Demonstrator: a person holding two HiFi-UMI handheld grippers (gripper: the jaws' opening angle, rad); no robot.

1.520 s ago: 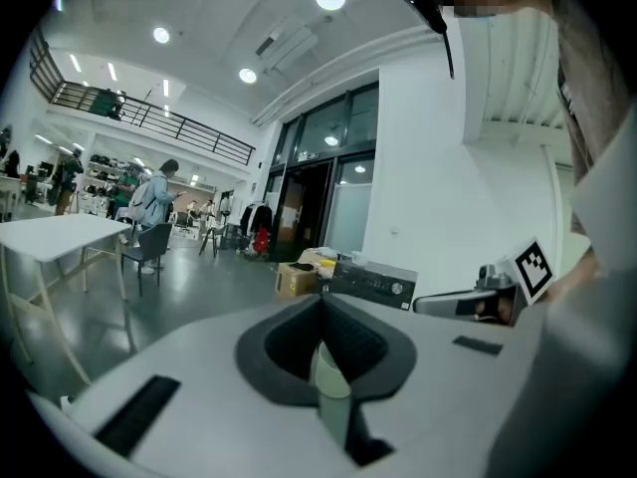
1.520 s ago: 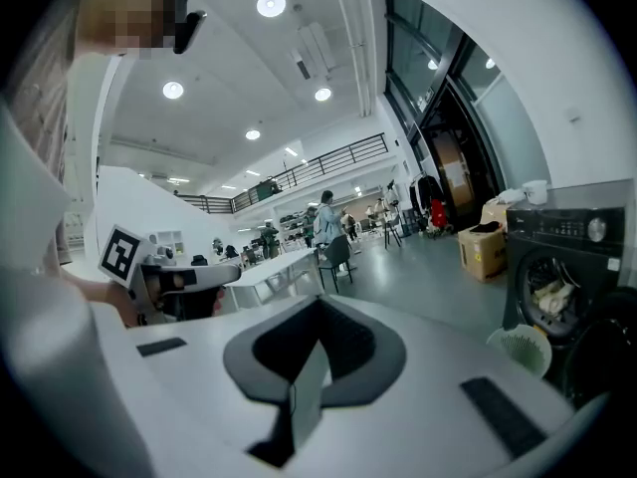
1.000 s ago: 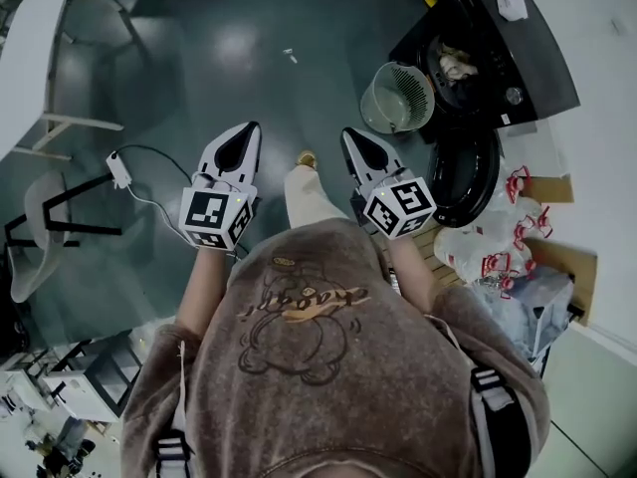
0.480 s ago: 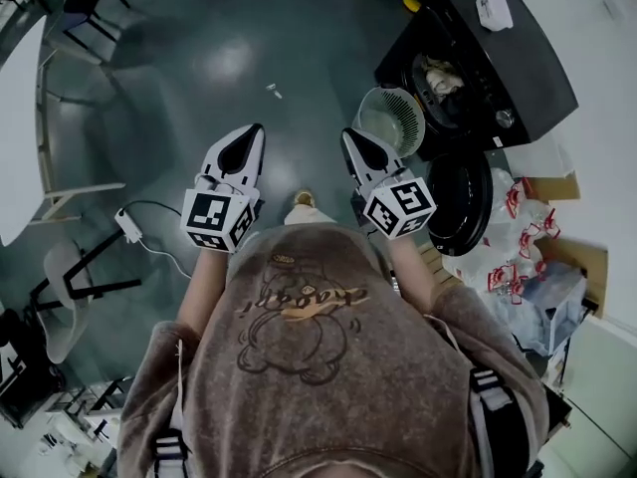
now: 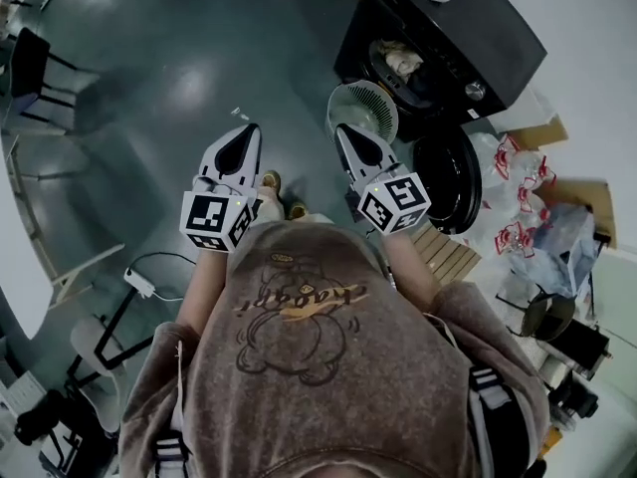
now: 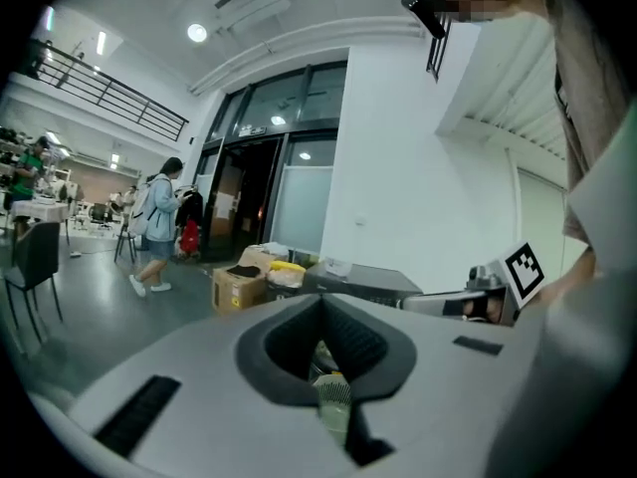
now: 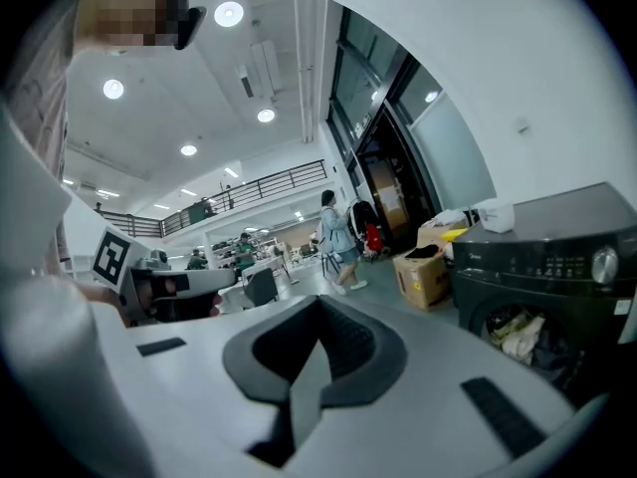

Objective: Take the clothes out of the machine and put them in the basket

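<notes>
Glossy grey floor (image 5: 149, 58), white wall (image 6: 398, 167), round ceiling lights (image 7: 228, 13) — a dark chair (image 5: 32, 66) at the edge.

Washing machine (image 5: 488, 38): shifted in the head view from the right edge toward the top centre.
Basket (image 5: 360, 108): carried left with it – now seen just at the tip of the right gripper (image 5: 348, 132), where it was set apart from it before.
Machine door (image 5: 448, 172): brought in beside that gripper's marker cube.
Shoes (image 5: 270, 179): one was shown a second ago; two are shown now.
Cable plug (image 5: 139, 282): moved from level with the left gripper (image 5: 247, 130) down to the lower left.
White table (image 5: 12, 277): slid from the upper left corner down the left edge – little of it is left in view.
Plastic bags (image 5: 518, 197): moved up the right side.
</notes>
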